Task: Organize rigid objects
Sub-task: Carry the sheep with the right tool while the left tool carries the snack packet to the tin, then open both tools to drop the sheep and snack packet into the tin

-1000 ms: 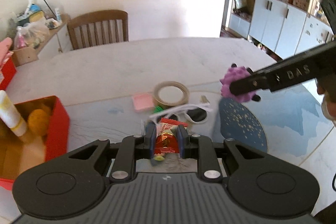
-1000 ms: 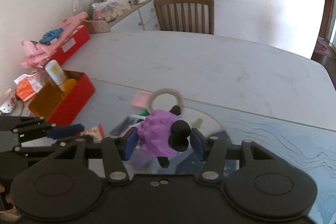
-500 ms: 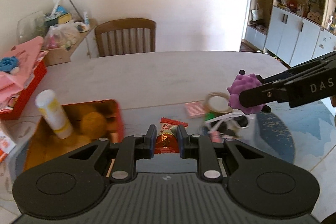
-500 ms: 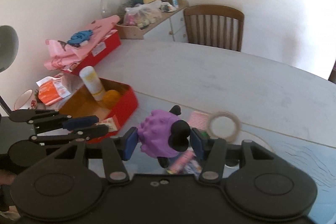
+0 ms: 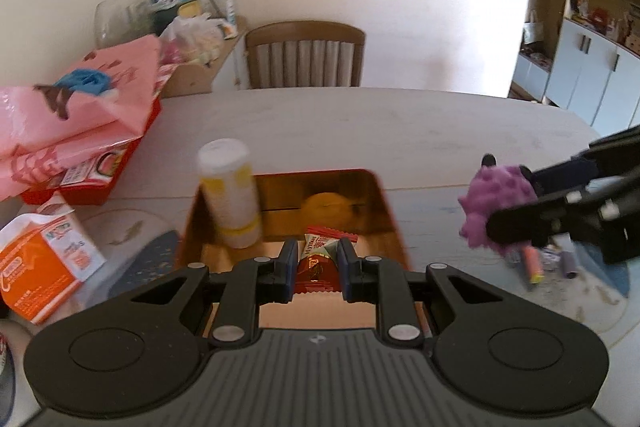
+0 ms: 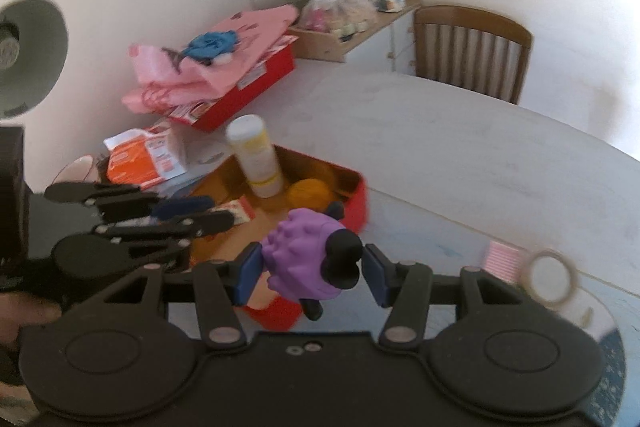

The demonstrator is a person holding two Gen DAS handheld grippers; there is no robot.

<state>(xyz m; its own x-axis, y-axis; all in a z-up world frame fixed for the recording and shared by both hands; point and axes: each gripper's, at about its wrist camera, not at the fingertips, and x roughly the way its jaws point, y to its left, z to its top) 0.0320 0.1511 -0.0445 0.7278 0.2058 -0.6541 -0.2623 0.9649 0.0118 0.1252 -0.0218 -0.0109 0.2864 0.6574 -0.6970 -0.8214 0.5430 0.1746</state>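
Left gripper (image 5: 313,269) clamping a snack packet (image 5: 320,259) over the red box (image 5: 390,223), right gripper (image 6: 311,273) clutching the purple toy (image 6: 298,259) alongside — next, lower and release inside.

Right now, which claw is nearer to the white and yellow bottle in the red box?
Left. The left claw, holding a candy wrapper, is just beside the bottle. The right claw, holding a purple toy, is farther off, at the red box corner.

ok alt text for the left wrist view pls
The left tongs grip a red snack packet above an open red tin box holding a white-and-yellow bottle. At right, the right tongs hold a purple knobbly toy.
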